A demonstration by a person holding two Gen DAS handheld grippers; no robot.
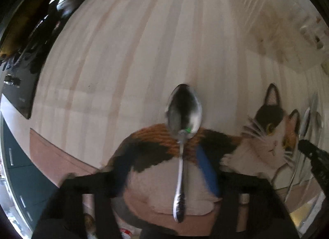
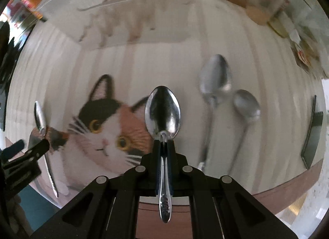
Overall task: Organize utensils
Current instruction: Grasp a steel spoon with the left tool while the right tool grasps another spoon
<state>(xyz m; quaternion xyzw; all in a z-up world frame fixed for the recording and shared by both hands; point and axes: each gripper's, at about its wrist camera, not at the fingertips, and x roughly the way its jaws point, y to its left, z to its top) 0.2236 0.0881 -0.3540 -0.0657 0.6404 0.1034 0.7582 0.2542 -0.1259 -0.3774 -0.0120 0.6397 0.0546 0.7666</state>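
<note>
In the right wrist view we see the right gripper (image 2: 163,139) closed tight on the neck of a shiny teaspoon (image 2: 163,111). Its bowl sticks out beyond the fingertips, and its handle runs back between the two black fingers (image 2: 156,146) toward the camera. The spoon hangs above a placemat printed with a calico cat (image 2: 107,128), which lies on the pale striped tabletop (image 2: 144,64).

To the right of the held spoon, two dull spoons lie on the tabletop close together: a larger spoon (image 2: 216,78) farther off and a smaller spoon (image 2: 246,105) nearer, both blurred.

At the left edge the left gripper (image 2: 41,144) shows with a second teaspoon (image 2: 40,117) seen edge-on.

In the left wrist view that teaspoon (image 1: 184,111) points away from the camera above the cat's body on the placemat (image 1: 271,136). The left gripper is heavily blurred there. One blue-faced finger (image 1: 207,169) stands just right of the handle, but we cannot tell how wide the jaws stand or whether they pinch the spoon. Items at the far tabletop edge are too blurred to name.
</note>
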